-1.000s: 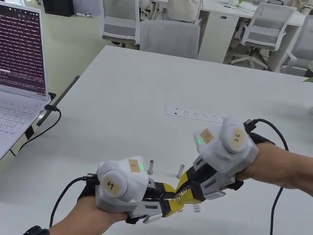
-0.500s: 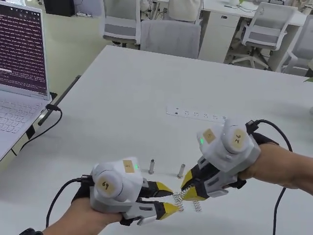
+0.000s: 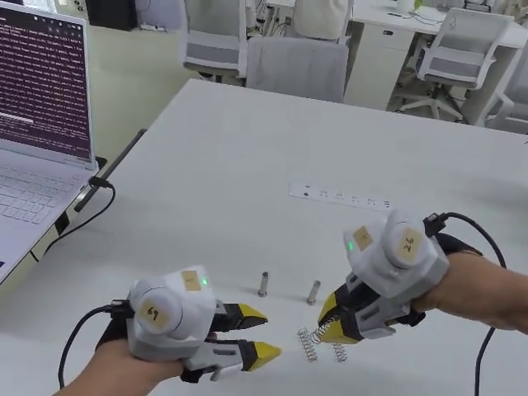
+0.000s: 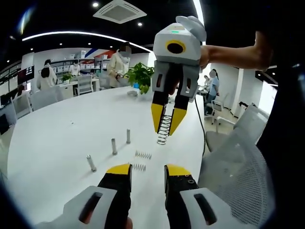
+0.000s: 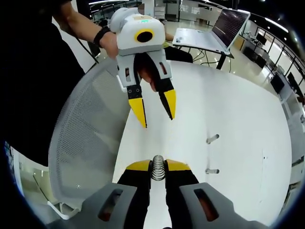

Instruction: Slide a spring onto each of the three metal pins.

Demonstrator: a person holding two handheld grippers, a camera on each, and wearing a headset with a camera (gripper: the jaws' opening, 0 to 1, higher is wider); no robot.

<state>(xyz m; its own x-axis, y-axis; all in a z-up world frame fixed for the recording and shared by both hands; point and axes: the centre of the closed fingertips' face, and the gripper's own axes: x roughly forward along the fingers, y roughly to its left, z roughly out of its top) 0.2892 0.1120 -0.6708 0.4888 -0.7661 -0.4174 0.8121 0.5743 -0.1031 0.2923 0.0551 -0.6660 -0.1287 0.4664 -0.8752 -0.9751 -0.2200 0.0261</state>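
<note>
My right gripper [image 3: 328, 328] is shut on a spring [image 3: 322, 329] and holds it just above the white table [image 3: 247, 148]; the spring [image 5: 158, 168] shows between its jaws. My left gripper [image 3: 257, 334] is open and has nothing in it, a short way left of the right one. Two metal pins [image 3: 264, 283] [image 3: 313, 291] stand upright just beyond the jaws. In the left gripper view three pins [image 4: 114, 146] stand in a row. Two loose springs [image 3: 307, 344] [image 3: 340, 352] lie on the table under the right gripper.
An open laptop [image 3: 33, 124] sits at the table's left edge with a cable [image 3: 91, 210] running from it. A white power strip [image 3: 346, 198] lies mid-table beyond the pins. Office chairs [image 3: 289, 62] stand at the far edge.
My left gripper has opened and drawn back to the left, away from the right gripper. The spring stays in the right gripper, which has hardly moved.
</note>
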